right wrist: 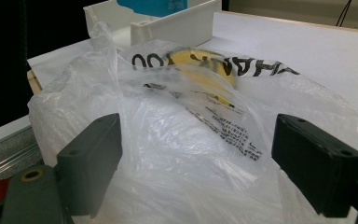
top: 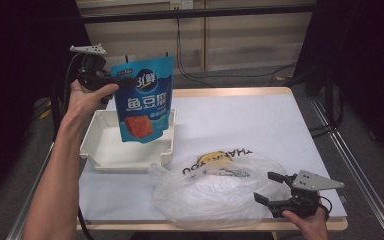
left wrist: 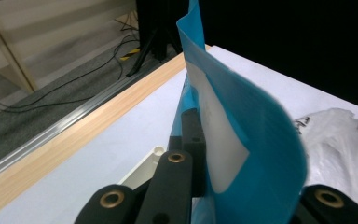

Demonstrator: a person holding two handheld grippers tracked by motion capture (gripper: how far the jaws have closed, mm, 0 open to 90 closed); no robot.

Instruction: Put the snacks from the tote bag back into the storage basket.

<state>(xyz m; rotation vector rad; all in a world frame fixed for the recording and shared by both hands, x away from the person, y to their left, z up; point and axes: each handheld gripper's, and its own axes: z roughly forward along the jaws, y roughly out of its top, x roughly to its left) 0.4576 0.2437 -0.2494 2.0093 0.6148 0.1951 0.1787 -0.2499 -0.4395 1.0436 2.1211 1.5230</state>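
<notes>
At the far left, the left gripper (top: pixel 111 80) is clamped on the top corner of a blue snack pouch (top: pixel 145 98), which hangs upright in the air just above the white tray (top: pixel 100 152) on the left half of the table (top: pixel 260 125). In my judgement the step in hand is moving the pouch into the tray; the next move calls for bringing it down until it rests on the tray floor, then parting the jaws. The pouch front carries large white Chinese characters that seem to read "鱼豆腐" over a picture of an orange-red square; the smaller logo above is too blurred to read. Further right, near the front edge, lies a clear plastic bag (top: pixel 215 192) printed "THANK YOU", something yellow inside. At the near right, the right gripper (top: pixel 266 187) rests with its jaws apart, just beside the bag, holding nothing.
</notes>
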